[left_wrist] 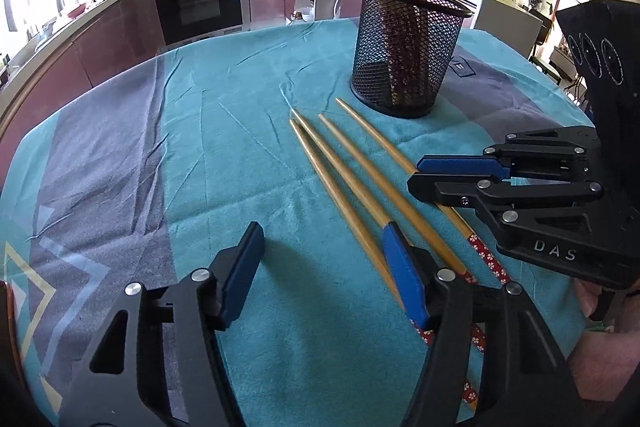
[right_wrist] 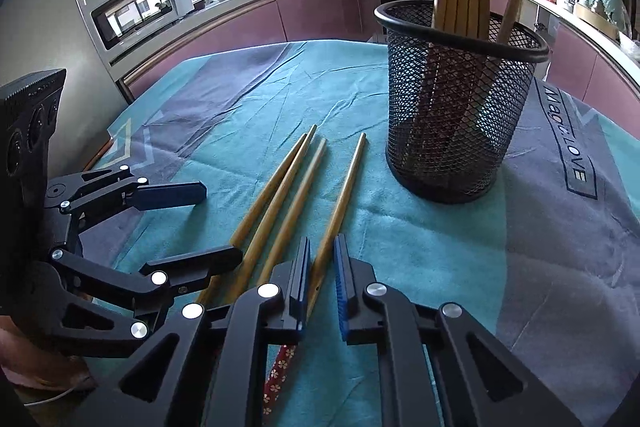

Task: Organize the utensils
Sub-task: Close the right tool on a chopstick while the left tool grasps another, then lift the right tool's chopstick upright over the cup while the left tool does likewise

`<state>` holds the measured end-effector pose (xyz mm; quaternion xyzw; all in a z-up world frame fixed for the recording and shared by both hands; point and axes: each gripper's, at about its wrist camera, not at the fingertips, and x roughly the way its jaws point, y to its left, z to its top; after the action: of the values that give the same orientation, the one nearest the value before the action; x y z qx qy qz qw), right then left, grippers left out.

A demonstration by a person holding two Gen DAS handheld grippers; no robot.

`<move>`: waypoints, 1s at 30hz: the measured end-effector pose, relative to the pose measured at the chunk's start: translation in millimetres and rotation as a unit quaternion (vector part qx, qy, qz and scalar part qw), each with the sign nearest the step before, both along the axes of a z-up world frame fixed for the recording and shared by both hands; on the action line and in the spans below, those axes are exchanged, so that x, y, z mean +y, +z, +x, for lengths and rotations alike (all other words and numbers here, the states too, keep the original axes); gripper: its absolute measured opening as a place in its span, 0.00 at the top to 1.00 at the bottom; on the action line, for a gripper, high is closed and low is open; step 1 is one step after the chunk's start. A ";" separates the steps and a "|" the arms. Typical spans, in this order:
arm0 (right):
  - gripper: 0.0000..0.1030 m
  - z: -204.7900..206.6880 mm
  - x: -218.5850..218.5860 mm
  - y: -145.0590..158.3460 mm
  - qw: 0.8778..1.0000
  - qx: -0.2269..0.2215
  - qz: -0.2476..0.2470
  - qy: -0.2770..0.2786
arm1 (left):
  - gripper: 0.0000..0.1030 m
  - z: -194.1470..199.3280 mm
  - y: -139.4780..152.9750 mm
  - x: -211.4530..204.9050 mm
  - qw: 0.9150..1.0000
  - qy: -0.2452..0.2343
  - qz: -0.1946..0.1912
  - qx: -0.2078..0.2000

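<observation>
Several wooden chopsticks (left_wrist: 340,167) with red flowered ends lie side by side on the teal cloth, in front of a black mesh holder (left_wrist: 408,55) that has several chopsticks standing in it. My left gripper (left_wrist: 324,267) is open and empty, low over the cloth just left of the lying chopsticks. My right gripper (right_wrist: 322,263) has its jaws nearly closed around the rightmost lying chopstick (right_wrist: 340,203), which rests on the cloth. The holder (right_wrist: 456,99) stands beyond it to the right. Each gripper shows in the other's view: the right one (left_wrist: 416,173), the left one (right_wrist: 216,223).
The table is covered by a teal and grey-purple cloth (left_wrist: 120,147). Kitchen counters, an oven (left_wrist: 200,3) and a microwave (right_wrist: 140,11) stand beyond the table's far edge.
</observation>
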<state>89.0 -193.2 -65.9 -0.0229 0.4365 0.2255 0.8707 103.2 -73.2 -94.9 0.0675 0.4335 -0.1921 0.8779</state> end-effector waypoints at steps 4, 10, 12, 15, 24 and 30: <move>0.91 2.1 1.7 -0.3 1.000 -0.003 -0.006 -0.001 | 0.56 4.4 0.3 -4.6 1.000 0.000 0.015 -0.003; 0.90 6.9 5.3 -1.5 1.000 -0.006 -0.013 0.002 | 0.76 10.3 1.4 -4.2 1.000 0.012 0.010 -0.001; 0.90 8.3 7.3 -1.6 1.000 -0.007 -0.014 0.003 | 0.83 12.1 1.8 -3.8 1.000 0.016 0.006 0.001; 0.92 9.7 7.1 -1.7 1.000 -0.006 -0.009 0.000 | 0.89 14.7 1.8 -1.4 1.000 0.027 -0.005 0.004; 0.95 9.3 -8.7 7.6 1.000 -0.010 0.028 -0.004 | 0.93 15.0 9.7 10.6 0.998 0.046 -0.038 0.002; 0.95 3.3 -23.1 32.6 0.997 -0.038 0.067 0.002 | 0.93 12.1 40.9 25.3 0.994 0.037 -0.099 -0.020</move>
<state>92.3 -216.3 -33.2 0.0264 0.3868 0.2547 0.8859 115.3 -47.9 -54.0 -0.0325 0.3970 -0.2002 0.8952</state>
